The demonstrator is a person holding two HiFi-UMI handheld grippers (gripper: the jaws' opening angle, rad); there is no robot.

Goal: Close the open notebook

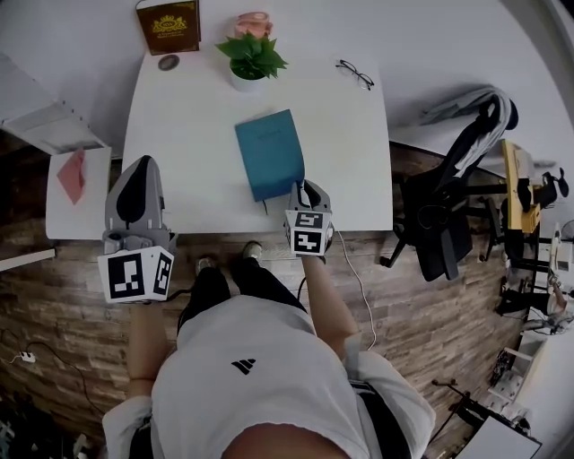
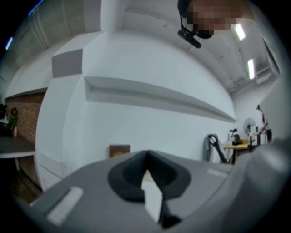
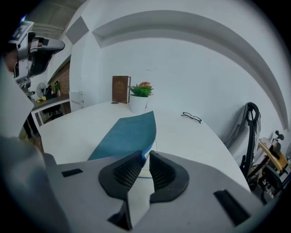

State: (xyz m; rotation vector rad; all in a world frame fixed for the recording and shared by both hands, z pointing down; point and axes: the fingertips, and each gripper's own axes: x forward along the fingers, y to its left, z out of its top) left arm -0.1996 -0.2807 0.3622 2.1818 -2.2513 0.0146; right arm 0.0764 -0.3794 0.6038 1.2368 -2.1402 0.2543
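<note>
Possibly catches notebook [image 1: 269, 152] corner and lifts cover if pulled back carelessly: right fingers [image 3: 166, 175] just slightly apart, holding nothing; left fingers [image 2: 127, 175] together, empty.

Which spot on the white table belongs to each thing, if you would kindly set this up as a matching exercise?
Things:
1. teal notebook
2. glasses
3. potted plant
4. brown book

Places on the table, as seen in the head view:
A. far left corner
B. middle, reaching towards the near edge
C. far edge, about centre
D. far right part

Pairs: 1-B; 2-D; 3-C; 4-A
</note>
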